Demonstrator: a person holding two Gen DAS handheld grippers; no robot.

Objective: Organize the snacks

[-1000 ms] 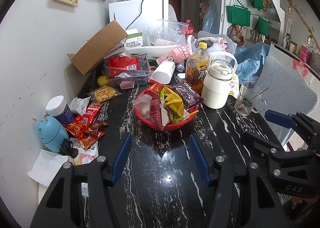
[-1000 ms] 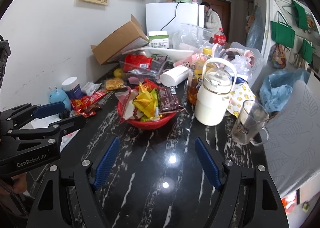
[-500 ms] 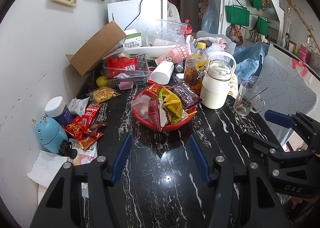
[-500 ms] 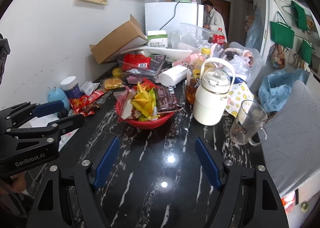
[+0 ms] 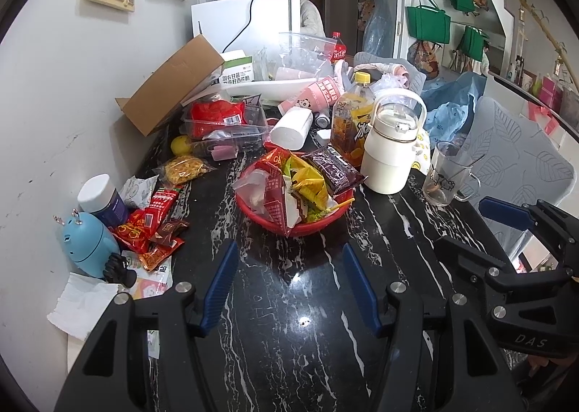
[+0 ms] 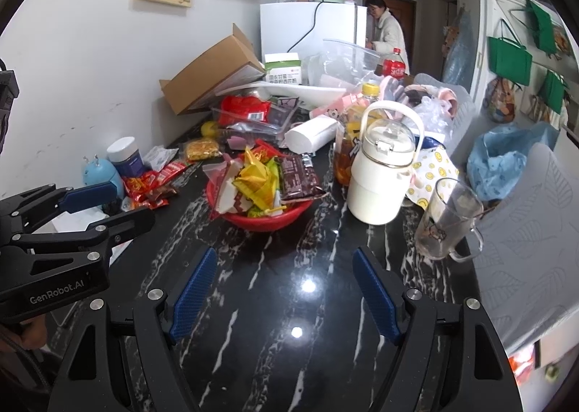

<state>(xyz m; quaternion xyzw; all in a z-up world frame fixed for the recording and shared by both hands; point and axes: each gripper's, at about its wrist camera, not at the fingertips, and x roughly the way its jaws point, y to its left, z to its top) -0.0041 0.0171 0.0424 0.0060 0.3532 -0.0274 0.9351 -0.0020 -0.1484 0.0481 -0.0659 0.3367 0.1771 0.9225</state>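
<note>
A red bowl (image 5: 307,227) (image 6: 266,222) piled with snack packets stands mid-table on the black marble top. Loose red and brown snack packets (image 5: 153,220) (image 6: 152,184) lie at the left by the wall, and a yellow snack bag (image 5: 184,168) lies behind them. My left gripper (image 5: 289,267) hovers open over bare table in front of the bowl, nothing between its blue pads. My right gripper (image 6: 284,274) also stands open and empty, nearer than the bowl. Each gripper shows at the edge of the other's view.
A white jug (image 5: 392,147), a glass mug (image 5: 447,175) and a drink bottle (image 5: 353,115) stand right of the bowl. A blue gadget (image 5: 87,243), a jar (image 5: 101,198), tissue, a cardboard box (image 5: 170,82) and clear trays crowd the left and back. A person (image 6: 387,32) stands by the fridge.
Both grippers stay where they were, open. The person in the background by the fridge has shifted slightly.
</note>
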